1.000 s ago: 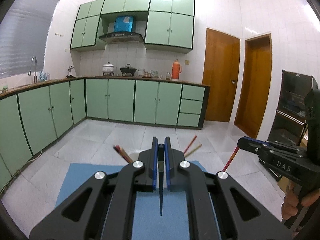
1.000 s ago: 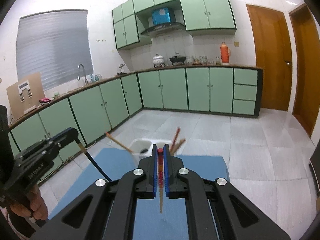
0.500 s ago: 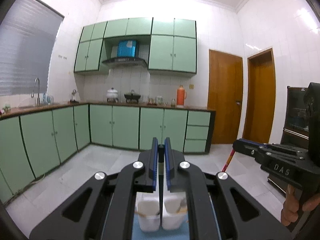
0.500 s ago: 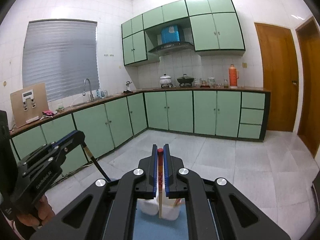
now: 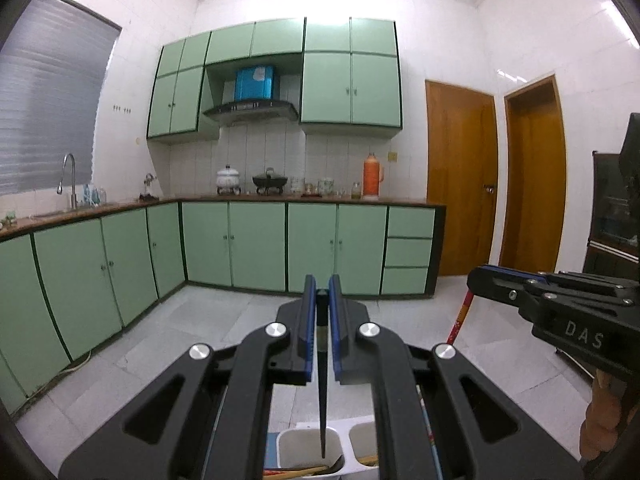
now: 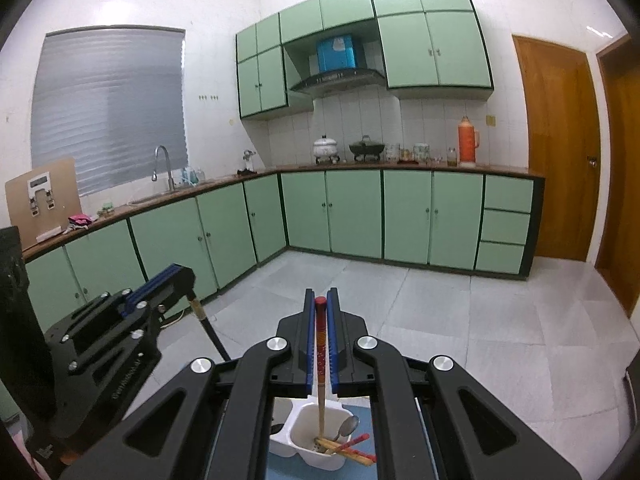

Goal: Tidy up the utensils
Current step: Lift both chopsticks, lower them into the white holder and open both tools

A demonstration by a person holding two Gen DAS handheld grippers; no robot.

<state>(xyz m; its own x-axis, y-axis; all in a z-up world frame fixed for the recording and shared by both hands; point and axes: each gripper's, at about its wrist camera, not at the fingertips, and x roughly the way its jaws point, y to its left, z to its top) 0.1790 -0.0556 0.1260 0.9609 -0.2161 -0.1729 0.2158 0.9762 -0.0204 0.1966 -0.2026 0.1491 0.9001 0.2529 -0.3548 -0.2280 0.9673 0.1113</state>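
left tool (image 5: pixel 322 312): grips black chopstick (image 5: pixel 322 392), vertical over holder (image 5: pixel 304 446) | right tool (image 6: pixel 321 312): grips red chopstick (image 6: pixel 320 360), tip inside holder

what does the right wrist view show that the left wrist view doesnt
Only the right wrist view: the right gripper shut on a red-topped chopstick over a white holder compartment holding a spoon and more chopsticks, plus a cutting board on the counter.

Only the left wrist view: the left gripper shut on a dark chopstick over two holder compartments.

Both: green cabinets, orange thermos, wooden door.
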